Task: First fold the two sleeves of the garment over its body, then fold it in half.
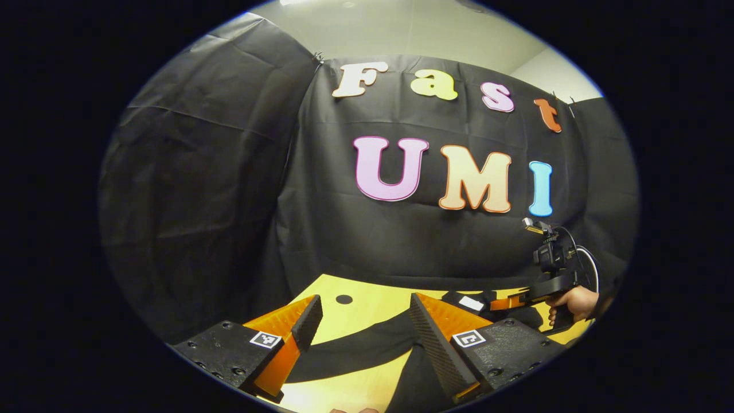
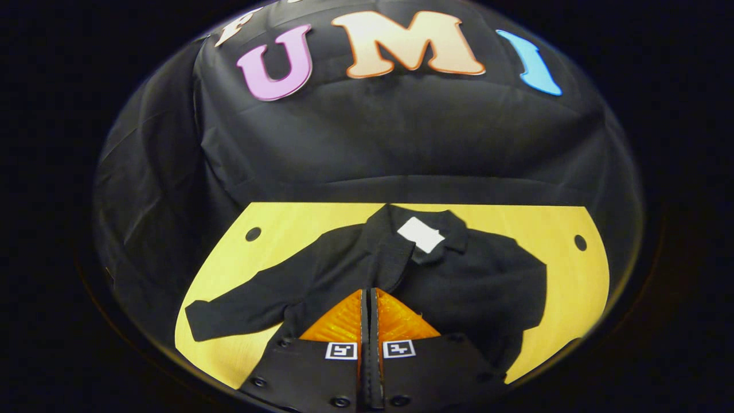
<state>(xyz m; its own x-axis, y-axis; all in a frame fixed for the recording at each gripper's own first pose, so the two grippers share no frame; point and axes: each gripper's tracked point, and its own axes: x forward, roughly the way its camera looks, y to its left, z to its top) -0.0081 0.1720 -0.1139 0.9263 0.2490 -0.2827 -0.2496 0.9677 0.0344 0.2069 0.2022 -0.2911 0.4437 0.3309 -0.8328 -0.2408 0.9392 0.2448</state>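
- Seems to be the sleeve stage, half done to judge from how the black shirt (image 2: 459, 281) lies; right sleeve apparently already over the body, since none sticks out on that side; left sleeve (image 2: 241, 312) stretched out flat toward the near left of the yellow table (image 2: 298, 221).
- Next move likely calls for the left gripper (image 1: 361, 327) to drop onto that outstretched sleeve, pinch it near the cuff, and carry it right across the body; calls for a low, flat pinch so only the sleeve layer lifts.
- Left gripper: fingers spread wide, nothing between them; hovers above the sleeve band (image 1: 355, 350) that runs across the table under it.
- Right gripper (image 2: 369, 312): fingers closed together with no visible gap; poised over the near middle of the shirt; cannot tell whether any cloth is pinched at the tips; seen from the left gripper view too, at far right (image 1: 516, 301), carried in a hand (image 1: 576, 303).
- Shirt: black, collared, long-sleeved; lies flat in the middle of the table, collar (image 2: 441, 226) toward the far edge; white tag (image 2: 420, 234) showing at the neck; front placket running down the middle; right side bunched and rounded, left side smooth.
- Fold in half not yet begun, judging from the full length of the body laid out.
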